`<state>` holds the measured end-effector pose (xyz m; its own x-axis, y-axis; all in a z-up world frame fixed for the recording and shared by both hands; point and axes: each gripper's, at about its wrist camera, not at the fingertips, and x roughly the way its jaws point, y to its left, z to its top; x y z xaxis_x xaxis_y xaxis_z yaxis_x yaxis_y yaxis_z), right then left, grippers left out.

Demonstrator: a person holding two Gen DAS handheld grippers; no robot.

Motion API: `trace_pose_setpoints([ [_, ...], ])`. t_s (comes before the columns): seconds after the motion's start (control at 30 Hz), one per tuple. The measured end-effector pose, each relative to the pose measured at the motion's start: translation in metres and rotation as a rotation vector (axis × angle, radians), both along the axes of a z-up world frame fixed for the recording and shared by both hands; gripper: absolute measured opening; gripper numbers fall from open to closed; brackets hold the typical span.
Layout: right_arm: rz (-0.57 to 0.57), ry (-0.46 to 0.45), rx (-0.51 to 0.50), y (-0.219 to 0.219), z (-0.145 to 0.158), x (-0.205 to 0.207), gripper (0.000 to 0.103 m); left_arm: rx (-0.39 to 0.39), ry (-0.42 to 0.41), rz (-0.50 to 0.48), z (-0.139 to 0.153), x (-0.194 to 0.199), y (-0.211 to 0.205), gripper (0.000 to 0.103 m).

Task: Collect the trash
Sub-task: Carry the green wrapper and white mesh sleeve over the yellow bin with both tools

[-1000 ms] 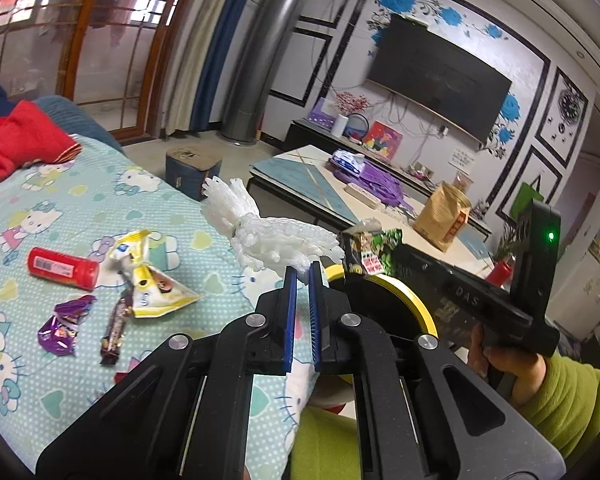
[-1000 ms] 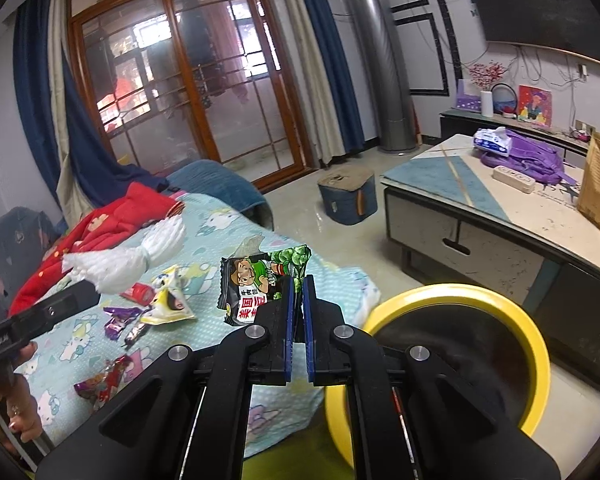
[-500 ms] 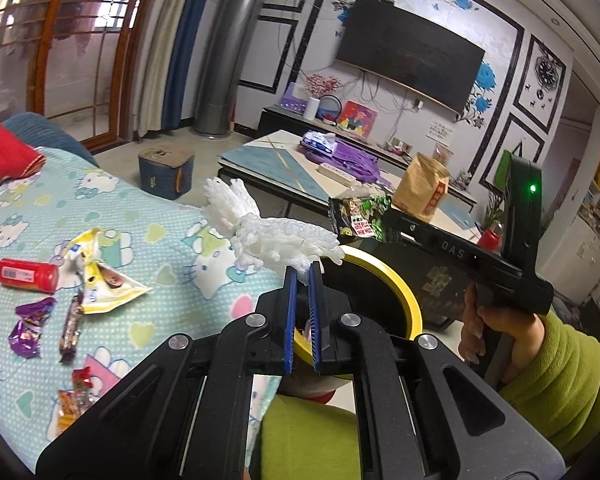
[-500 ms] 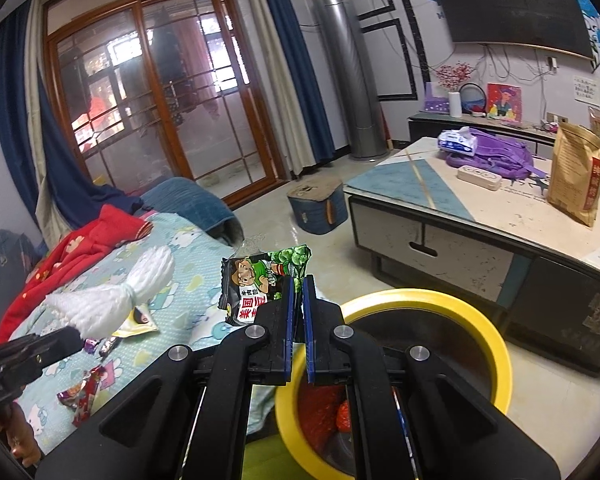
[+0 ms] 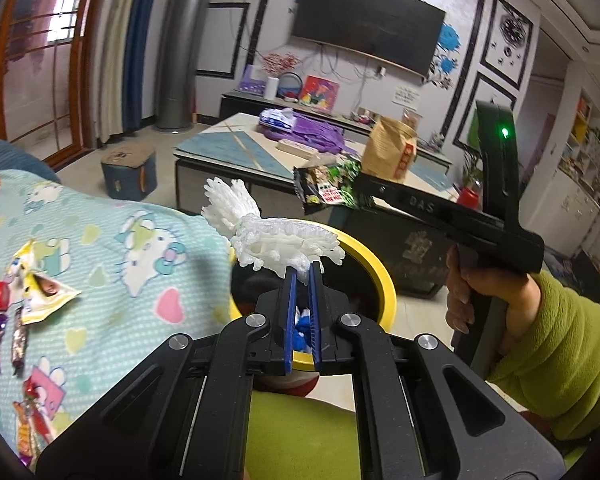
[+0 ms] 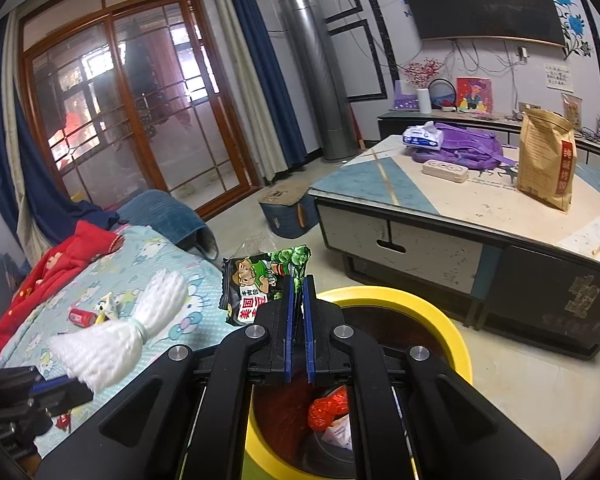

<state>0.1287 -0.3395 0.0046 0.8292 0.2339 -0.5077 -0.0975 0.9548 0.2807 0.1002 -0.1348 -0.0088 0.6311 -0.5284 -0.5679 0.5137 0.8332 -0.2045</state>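
Left gripper (image 5: 304, 276) clamped on the foam net (image 5: 272, 236), pinching one frayed end, above the bin (image 5: 380, 280) rim. Right gripper (image 6: 298, 292) clamped on the wrapper (image 6: 256, 284) edge, also over the bin. I judge both featherlight, soft and crushable (an edge pinch suffices); the wrapper looks slick. More wrappers lie on the sheet (image 5: 120, 280).

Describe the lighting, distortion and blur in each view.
Left wrist view: strong fisheye bend, dark corners, the TV bowed; the white foam netting is sharp. Right wrist view: glass doors bright with daylight, frames curved; the same netting looks soft, near the edge.
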Motion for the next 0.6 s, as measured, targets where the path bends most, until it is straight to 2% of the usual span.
trace_pose_setpoints([
  [0.27, -0.039, 0.015, -0.019, -0.016, -0.010, 0.002, 0.005, 0.021, 0.031, -0.049, -0.017, 0.004, -0.023, 0.003],
  [0.6, -0.090, 0.076, -0.026, -0.035, -0.034, 0.010, 0.005, 0.040, 0.077, -0.107, -0.040, 0.011, -0.045, 0.003],
])
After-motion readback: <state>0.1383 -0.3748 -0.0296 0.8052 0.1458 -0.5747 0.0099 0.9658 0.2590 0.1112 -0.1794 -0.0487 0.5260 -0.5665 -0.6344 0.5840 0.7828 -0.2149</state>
